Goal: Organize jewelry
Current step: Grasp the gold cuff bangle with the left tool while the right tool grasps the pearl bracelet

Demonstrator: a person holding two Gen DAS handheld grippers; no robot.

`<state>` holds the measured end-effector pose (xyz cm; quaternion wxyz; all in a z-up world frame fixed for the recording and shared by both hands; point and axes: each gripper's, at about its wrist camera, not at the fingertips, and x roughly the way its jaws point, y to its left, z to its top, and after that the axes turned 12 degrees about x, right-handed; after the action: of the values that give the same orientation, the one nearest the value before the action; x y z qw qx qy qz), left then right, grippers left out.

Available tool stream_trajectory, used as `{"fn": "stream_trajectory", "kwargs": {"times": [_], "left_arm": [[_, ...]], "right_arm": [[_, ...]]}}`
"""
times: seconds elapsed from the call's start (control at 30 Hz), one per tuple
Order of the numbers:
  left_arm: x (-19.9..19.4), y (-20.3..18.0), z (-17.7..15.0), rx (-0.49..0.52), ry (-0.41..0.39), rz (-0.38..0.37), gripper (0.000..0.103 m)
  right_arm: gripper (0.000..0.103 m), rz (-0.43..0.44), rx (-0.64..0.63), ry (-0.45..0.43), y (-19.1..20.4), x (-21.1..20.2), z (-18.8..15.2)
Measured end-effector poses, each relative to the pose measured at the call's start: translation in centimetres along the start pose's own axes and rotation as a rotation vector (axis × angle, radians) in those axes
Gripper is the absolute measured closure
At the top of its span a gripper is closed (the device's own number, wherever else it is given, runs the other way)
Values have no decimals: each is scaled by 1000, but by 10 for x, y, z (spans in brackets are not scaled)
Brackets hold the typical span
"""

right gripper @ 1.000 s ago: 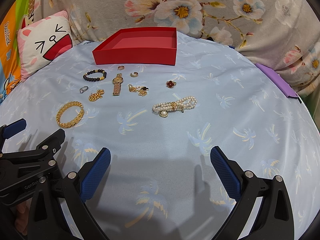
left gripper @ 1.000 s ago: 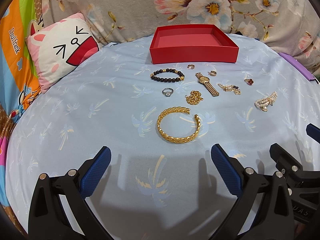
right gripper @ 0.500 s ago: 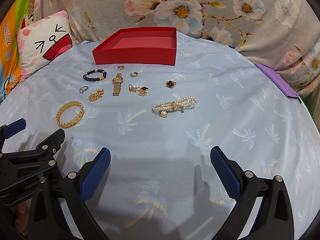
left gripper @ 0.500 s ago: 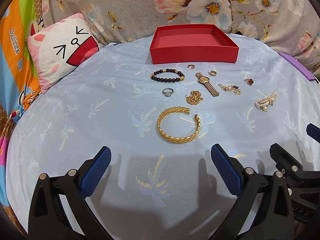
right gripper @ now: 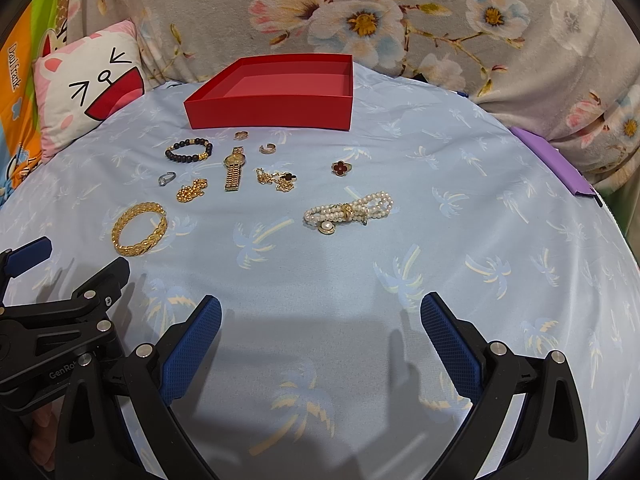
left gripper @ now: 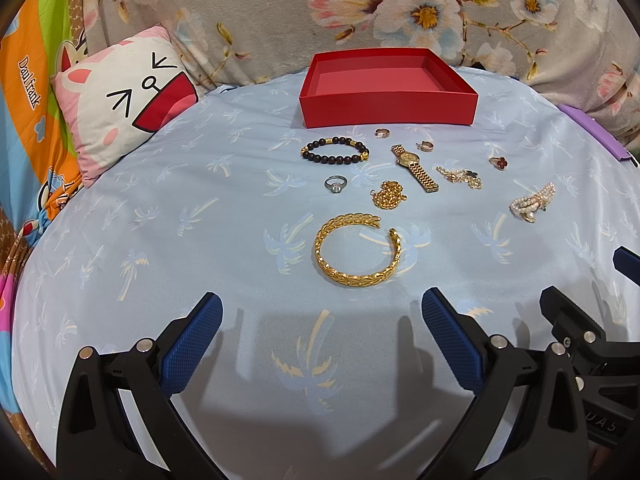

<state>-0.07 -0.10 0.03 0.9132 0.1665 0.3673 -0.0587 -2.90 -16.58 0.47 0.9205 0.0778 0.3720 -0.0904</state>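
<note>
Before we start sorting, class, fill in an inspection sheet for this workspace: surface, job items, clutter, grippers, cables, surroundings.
Surface: blue palm-print cloth, lightly creased.
Job items: red box holds nothing; gold bangle, beaded bracelet, gold watch, pearl bracelet and small rings lie loose in front of it.
Clutter: purple item at the right edge.
Grippers: left hand-held gripper and right hand-held gripper both open, holding nothing.
Cables: nothing seen.
Surroundings: cat cushion, floral blanket.

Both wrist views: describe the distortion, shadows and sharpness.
Left wrist view: fisheye bends the bedspread into a dome, with dark corners; the left gripper casts soft shadows forward; the gold bangle is sharp. Right wrist view: same curvature; the right gripper shadows the cloth; the pearl bracelet is crisp.
</note>
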Motion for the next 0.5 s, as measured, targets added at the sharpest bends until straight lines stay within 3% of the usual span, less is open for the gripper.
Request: {"fn": "stream_trajectory", "kwargs": {"times": [0.5], "left_arm": [[-1,7,2,-11,-2,-26,5]], "right_arm": [[5,20,22,8,0,2,-2]]}}
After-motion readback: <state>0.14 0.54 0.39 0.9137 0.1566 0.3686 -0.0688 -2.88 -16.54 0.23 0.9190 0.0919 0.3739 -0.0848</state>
